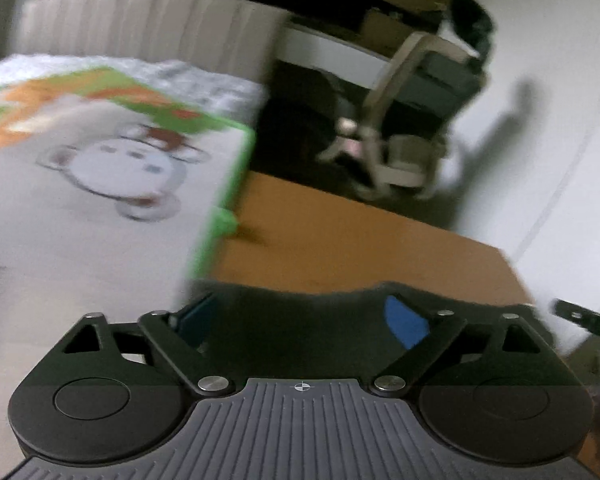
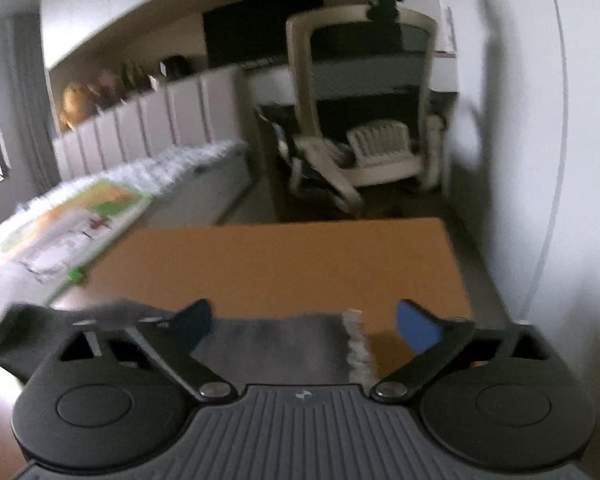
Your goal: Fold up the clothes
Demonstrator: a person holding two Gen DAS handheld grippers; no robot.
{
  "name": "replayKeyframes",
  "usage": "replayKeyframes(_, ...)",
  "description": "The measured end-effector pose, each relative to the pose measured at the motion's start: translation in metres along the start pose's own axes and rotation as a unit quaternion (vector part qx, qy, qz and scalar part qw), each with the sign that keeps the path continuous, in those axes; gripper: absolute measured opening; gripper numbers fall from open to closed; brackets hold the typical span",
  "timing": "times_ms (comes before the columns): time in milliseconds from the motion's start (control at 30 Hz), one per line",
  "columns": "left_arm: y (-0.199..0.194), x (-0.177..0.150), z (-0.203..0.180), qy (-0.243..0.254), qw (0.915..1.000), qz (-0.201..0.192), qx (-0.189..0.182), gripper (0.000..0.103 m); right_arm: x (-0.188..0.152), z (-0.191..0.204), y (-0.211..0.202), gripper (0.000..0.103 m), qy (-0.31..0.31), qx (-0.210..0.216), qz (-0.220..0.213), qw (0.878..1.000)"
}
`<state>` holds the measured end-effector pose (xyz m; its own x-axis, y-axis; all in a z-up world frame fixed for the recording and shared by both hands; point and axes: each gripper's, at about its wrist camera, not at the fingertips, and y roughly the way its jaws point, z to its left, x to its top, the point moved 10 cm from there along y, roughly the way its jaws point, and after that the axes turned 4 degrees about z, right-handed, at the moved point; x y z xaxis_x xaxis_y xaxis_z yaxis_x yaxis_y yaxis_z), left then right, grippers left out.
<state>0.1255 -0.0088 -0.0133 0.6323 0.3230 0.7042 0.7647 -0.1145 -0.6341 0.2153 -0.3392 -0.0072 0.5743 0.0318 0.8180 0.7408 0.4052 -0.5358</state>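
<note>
A dark grey garment (image 1: 292, 316) lies on the brown table (image 1: 340, 236), right under my left gripper (image 1: 300, 322). The left jaws stand wide apart, blue pads (image 1: 406, 322) over the cloth, holding nothing. In the right wrist view the same grey garment (image 2: 280, 340), with a pale ribbed edge (image 2: 358, 340), lies between the spread fingers of my right gripper (image 2: 304, 322). The right gripper is open, just above the cloth on the table (image 2: 300, 264). Both views are blurred.
A bed with a monkey-print cover and green border (image 1: 120, 160) adjoins the table's left side; it also shows in the right wrist view (image 2: 80, 224). A desk chair (image 2: 360, 120) stands beyond the table's far edge. A white wall (image 2: 540, 160) runs along the right.
</note>
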Motion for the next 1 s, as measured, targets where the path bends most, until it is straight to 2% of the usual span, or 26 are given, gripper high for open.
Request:
replayKeyframes(67,0.019,-0.011,-0.011,-0.005,0.9996,0.021,-0.02,0.094,-0.01,0.014,0.011,0.103,0.016,0.024,0.015,0.999)
replayKeyframes(133,0.04,-0.028,-0.009,-0.018,0.9985,0.048,-0.017,0.094,-0.024,0.024,0.026,0.103,0.035,0.04,0.038,0.998)
replayKeyframes(167,0.043,-0.033,-0.009,-0.009,0.9991,0.041,-0.011,0.094,-0.032,0.027,0.032,0.103,0.046,0.044,0.051,0.997)
replayKeyframes(300,0.034,-0.044,-0.01,0.025,0.9993,0.027,-0.001,0.094,-0.047,0.04,0.03,0.103,0.038,0.034,0.043,0.998)
replayKeyframes(700,-0.013,-0.078,0.01,0.048,0.998,0.018,0.037,0.095,-0.086,0.069,-0.001,0.103,0.075,0.085,0.075,0.991)
replayKeyframes(833,-0.014,-0.071,0.019,0.031,0.9986,0.019,0.039,0.097,-0.086,0.075,-0.011,0.103,0.071,0.098,0.075,0.99)
replayKeyframes(1000,-0.007,-0.069,0.017,0.043,0.9976,0.013,0.054,0.103,-0.049,0.081,-0.014,0.103,0.021,0.094,0.027,0.995)
